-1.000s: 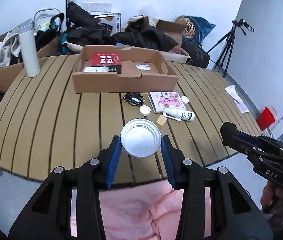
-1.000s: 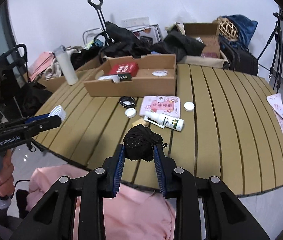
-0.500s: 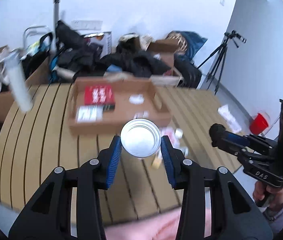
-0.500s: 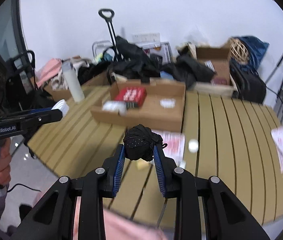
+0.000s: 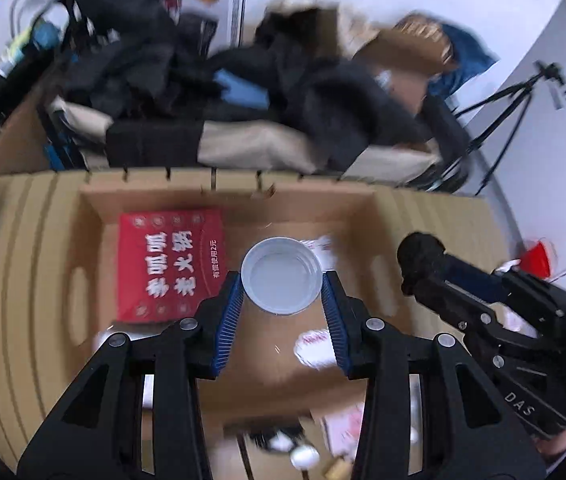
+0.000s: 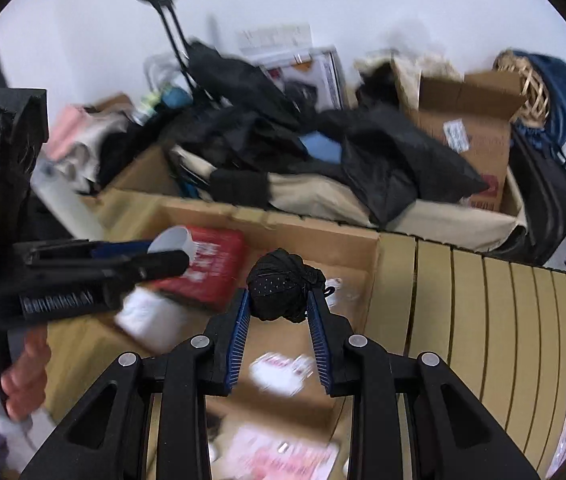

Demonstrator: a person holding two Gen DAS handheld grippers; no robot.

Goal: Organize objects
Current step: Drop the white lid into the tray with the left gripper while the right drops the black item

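The left hand-held gripper [image 5: 281, 276] is clamped on a shallow white round lid [image 5: 281, 275], its blue-padded fingers [image 5: 229, 312] pressing the rim from either side, the hollow face turned toward the camera. The right hand-held gripper [image 6: 279, 304] is closed on a balled-up black fabric bundle [image 6: 283, 291], which sits right at the tips of its blue pads [image 6: 239, 330] and bulges above them.

Both held things hang over the open cardboard box [image 5: 379, 216], which lies on the slatted tan surface [image 6: 503, 320]. Below the lid, on the box floor, lie a small white packet [image 5: 315, 346] just toward the right finger and a red flat box with white Chinese lettering [image 5: 171, 264] off to the left. In the right wrist view the same red box [image 6: 211, 272] lies left of the bundle, partly covered by the left tool, with a blurred white-and-pink packet [image 6: 279, 368] between the fingers lower down. In the left wrist view the bundle [image 5: 419, 256] shows to the right of the lid, over the box's right side.

Nearer than the box, blurred pink packaging [image 6: 283, 460] lies on the surface. Beyond the far edge lies a heap of dark clothing [image 6: 283, 136], more cardboard boxes [image 6: 467, 132] and a tripod [image 5: 499, 116] against the white wall.
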